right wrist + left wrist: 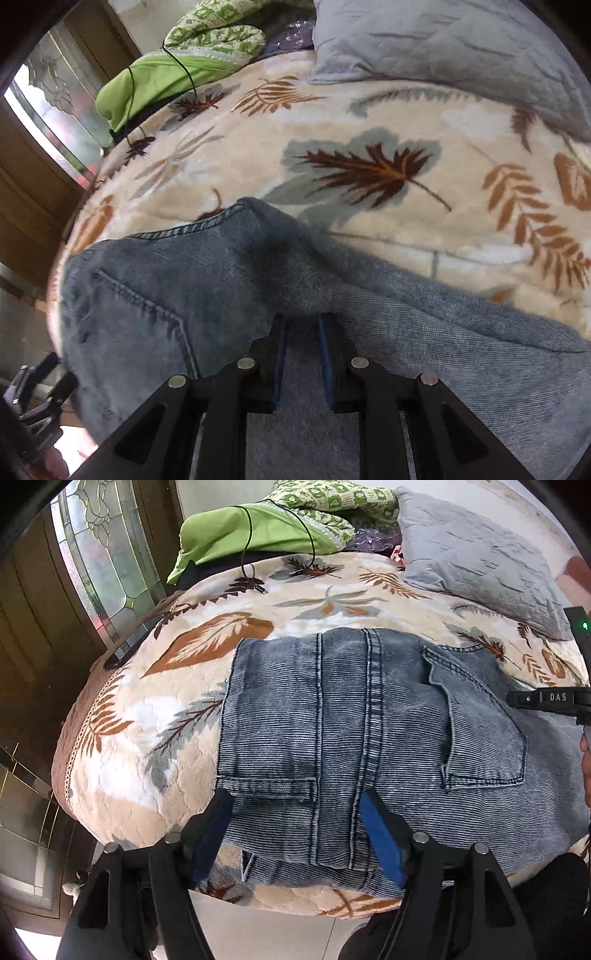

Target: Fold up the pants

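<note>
Here, folded jeans [369, 731] lie at the blanket's [155, 716] near edge; left gripper [295, 812] spread over the hem, right gripper [301, 321] pinching denim.

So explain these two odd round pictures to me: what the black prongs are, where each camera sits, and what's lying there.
No robot here: a person holds a two-finger gripper in each hand, each with a wide-angle camera looking along its fingers. The left camera shows the left gripper open over folded blue jeans on a leaf-print blanket. The right camera shows the right gripper, nearly closed, against the same denim; whether it pinches fabric is unclear. Behind lie a grey pillow, a green quilt and a black cable.
</note>
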### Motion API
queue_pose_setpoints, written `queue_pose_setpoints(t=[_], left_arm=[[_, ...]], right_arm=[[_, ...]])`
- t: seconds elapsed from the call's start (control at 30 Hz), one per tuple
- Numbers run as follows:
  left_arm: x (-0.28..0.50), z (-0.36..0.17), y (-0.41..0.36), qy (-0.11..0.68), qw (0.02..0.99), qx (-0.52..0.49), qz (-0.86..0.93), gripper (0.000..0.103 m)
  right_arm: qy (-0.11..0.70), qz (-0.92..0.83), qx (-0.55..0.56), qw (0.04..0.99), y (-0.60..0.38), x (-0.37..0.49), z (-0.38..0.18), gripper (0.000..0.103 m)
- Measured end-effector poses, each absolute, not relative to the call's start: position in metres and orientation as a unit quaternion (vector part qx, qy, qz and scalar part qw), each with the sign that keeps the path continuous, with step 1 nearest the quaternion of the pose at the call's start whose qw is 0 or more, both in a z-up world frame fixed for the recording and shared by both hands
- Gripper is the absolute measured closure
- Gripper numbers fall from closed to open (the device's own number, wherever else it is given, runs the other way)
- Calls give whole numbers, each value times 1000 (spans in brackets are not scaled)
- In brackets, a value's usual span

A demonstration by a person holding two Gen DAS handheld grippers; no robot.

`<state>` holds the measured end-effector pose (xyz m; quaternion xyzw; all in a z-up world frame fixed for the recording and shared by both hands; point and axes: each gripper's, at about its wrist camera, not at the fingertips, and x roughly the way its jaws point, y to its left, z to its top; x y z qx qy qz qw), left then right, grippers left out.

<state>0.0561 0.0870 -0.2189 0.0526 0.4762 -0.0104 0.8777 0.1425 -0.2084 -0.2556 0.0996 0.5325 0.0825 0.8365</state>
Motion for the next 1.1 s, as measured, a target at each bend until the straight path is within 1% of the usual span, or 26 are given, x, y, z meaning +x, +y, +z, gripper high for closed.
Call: queue_pose_setpoints(t=[0.1, 0.13, 0.3, 0.37, 0.5, 0.67, 0.83, 1.1], left_arm=[[59, -224, 87, 477, 877, 55, 2, 21], [60, -225, 88, 477, 877, 53, 4, 20], [56, -219, 89, 477, 877, 52, 9, 20], [53, -214, 89, 470, 881, 57, 14, 20], [45, -200, 88, 453, 889, 59, 16, 20], [34, -180, 81, 429, 901, 67, 16, 20], [23, -169, 68, 415, 906, 84, 9, 20], [7, -154, 38, 396, 912, 108, -12, 20]], right_arm=[[545, 70, 93, 830, -206, 152, -258, 83], [546, 66, 89, 830, -205, 155, -258, 83], [534, 48, 99, 838, -202, 165, -251, 83], [516, 63, 120, 846, -204, 154, -243, 83], [494, 79, 120, 857, -199, 130, -224, 83], [493, 114, 111, 855, -189, 91, -211, 83], [501, 121, 90, 852, -184, 57, -213, 83], [521, 71, 79, 847, -224, 20, -234, 83]])
